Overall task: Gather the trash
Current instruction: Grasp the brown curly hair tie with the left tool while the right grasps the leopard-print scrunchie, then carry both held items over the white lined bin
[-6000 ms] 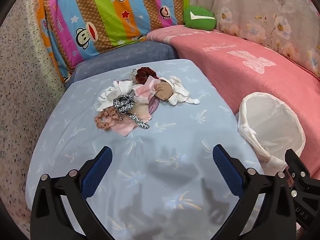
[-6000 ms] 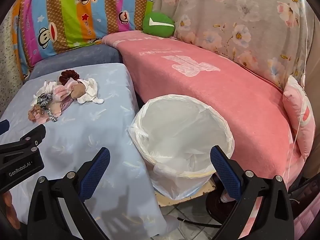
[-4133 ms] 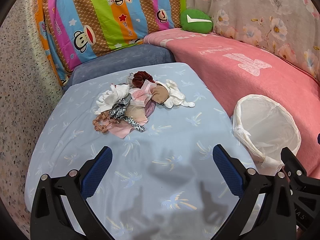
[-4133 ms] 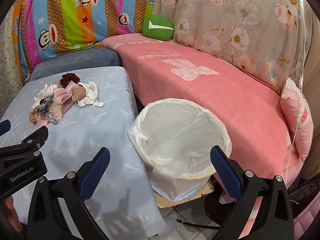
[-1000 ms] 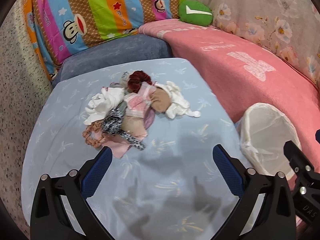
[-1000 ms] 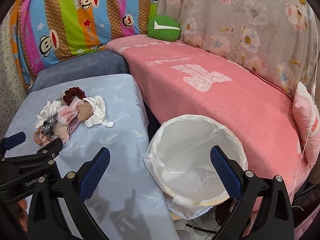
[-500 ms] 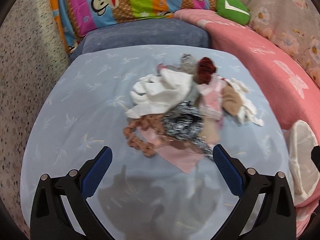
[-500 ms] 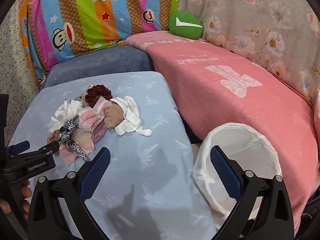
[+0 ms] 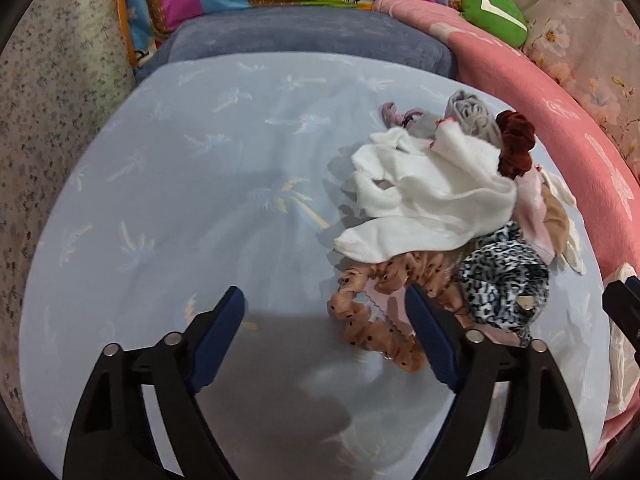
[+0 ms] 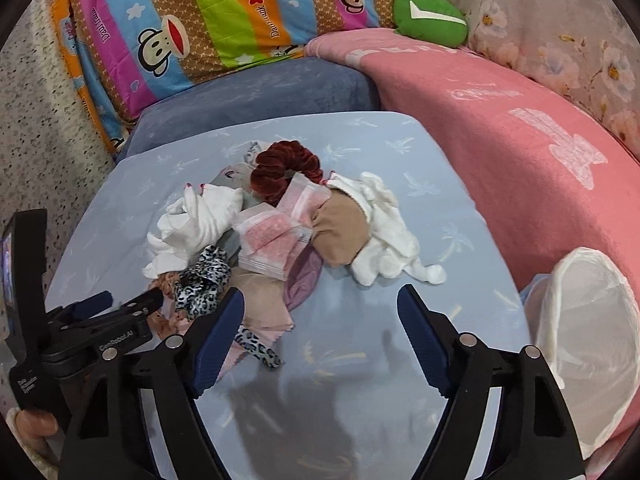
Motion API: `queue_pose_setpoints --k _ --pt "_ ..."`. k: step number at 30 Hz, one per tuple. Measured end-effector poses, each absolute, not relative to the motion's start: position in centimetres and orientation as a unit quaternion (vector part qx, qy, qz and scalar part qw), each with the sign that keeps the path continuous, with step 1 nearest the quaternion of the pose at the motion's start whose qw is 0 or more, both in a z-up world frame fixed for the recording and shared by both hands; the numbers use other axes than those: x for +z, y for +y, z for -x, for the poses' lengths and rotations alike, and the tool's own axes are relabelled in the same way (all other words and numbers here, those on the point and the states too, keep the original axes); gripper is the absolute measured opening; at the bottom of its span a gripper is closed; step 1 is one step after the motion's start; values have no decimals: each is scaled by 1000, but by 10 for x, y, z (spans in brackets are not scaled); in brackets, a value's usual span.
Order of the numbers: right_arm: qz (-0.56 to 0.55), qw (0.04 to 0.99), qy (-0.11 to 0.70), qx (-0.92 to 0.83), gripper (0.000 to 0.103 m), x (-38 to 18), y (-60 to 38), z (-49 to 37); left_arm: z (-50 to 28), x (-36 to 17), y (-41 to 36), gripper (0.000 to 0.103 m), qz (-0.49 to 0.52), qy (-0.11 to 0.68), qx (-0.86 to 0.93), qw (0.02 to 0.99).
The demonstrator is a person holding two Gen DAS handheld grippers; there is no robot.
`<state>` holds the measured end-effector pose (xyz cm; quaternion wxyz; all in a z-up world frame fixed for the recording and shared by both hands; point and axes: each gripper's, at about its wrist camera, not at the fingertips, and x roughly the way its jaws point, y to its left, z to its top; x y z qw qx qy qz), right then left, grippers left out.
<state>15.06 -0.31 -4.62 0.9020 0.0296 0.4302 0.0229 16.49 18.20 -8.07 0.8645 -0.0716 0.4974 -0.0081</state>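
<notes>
A pile of trash lies on the light blue tablecloth [image 9: 200,184]: a white cloth [image 9: 432,200], a dark red scrunchie [image 10: 284,168], a leopard scrunchie [image 9: 504,284], a pink packet [image 10: 276,236] and a tan cloth [image 10: 340,232]. My left gripper [image 9: 324,320] is low at the pile's near left edge. Its jaws are closing, with a peach dotted scrunchie [image 9: 372,316] between them, against the right finger. My right gripper [image 10: 320,320] hovers just in front of the pile. Its jaws are closing over bare cloth, with the pile's beige edge by the left finger.
A bin lined with a white bag [image 10: 588,340] stands off the table's right edge. A pink blanketed sofa [image 10: 520,140] curves behind it, with a green cushion [image 10: 430,18] and a striped cartoon pillow [image 10: 208,20]. A speckled wall [image 9: 44,120] is on the left.
Both grippers came down and in toward the pile, and their jaws narrowed. In the left view the pile slid right and nearer. In the right view the bin slid to the right edge.
</notes>
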Motion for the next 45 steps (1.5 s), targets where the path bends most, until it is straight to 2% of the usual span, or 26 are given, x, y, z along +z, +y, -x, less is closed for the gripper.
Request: queue_pose_setpoints --k 5,8,11,13,16,19,32,45 --pt "-31 897 438 53 61 -52 19 -161 -171 -88 175 67 60 499 -37 864" --pt "-32 892 445 72 51 -56 30 -164 -170 -86 169 55 53 495 -56 866" --pt "-30 885 455 88 42 -66 40 -167 -169 -84 164 37 52 493 -71 866" --pt "-30 878 468 97 25 -73 44 -169 -168 -84 164 22 55 494 -80 864" --pt "-37 869 482 104 7 -82 47 -170 -169 -84 164 13 60 497 -89 861" --pt "-38 874 473 104 3 -78 45 -164 -163 -80 162 11 59 495 -93 862" --pt "-61 914 396 67 2 -10 -12 -120 -141 -23 127 10 51 444 -135 884" --pt "-93 937 336 -15 2 37 -126 -62 -117 24 33 10 25 395 -227 890"
